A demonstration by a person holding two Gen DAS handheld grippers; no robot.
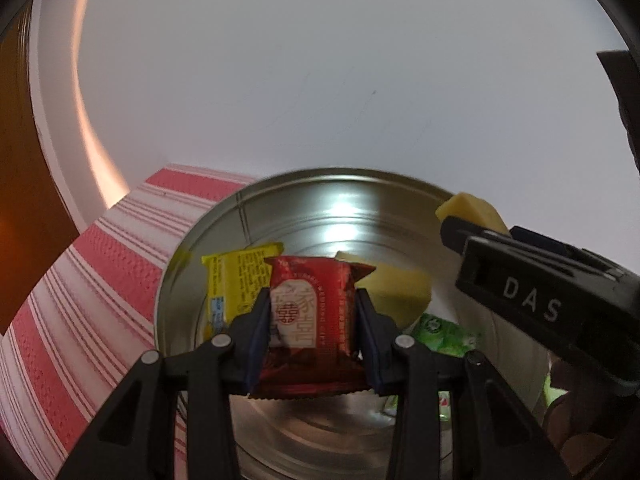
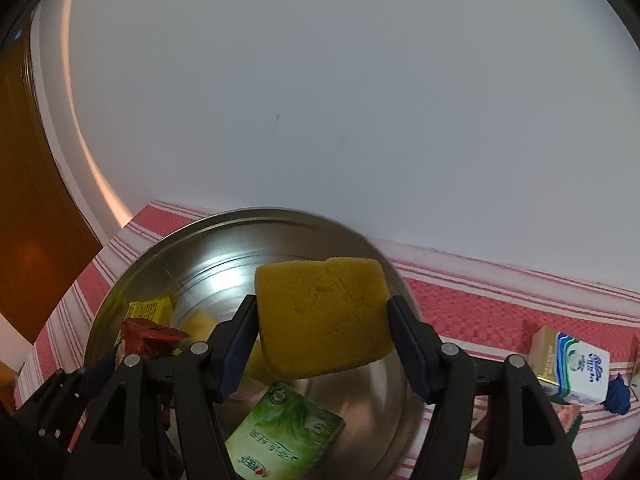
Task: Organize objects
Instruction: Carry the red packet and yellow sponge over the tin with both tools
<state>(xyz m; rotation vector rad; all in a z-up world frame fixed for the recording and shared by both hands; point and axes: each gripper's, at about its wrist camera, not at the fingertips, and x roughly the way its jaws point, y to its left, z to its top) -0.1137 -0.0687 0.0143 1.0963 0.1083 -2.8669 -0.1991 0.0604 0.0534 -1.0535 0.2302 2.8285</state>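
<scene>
Red-striped cloth (image 2: 480,304) carries the steel bowl (image 2: 208,248). Left gripper (image 1: 312,320) clamps a red snack packet (image 1: 312,312); right gripper (image 2: 322,332) pinches a yellow sponge (image 2: 324,312). Lower each inside the rim before releasing.

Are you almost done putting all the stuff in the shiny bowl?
Partly. Already in the metal bowl: a yellow packet, another yellow sponge and a green packet. In hand over the bowl: the left gripper holds a red snack packet, and the right gripper holds a yellow sponge. Left: a small carton on the striped cloth.
</scene>
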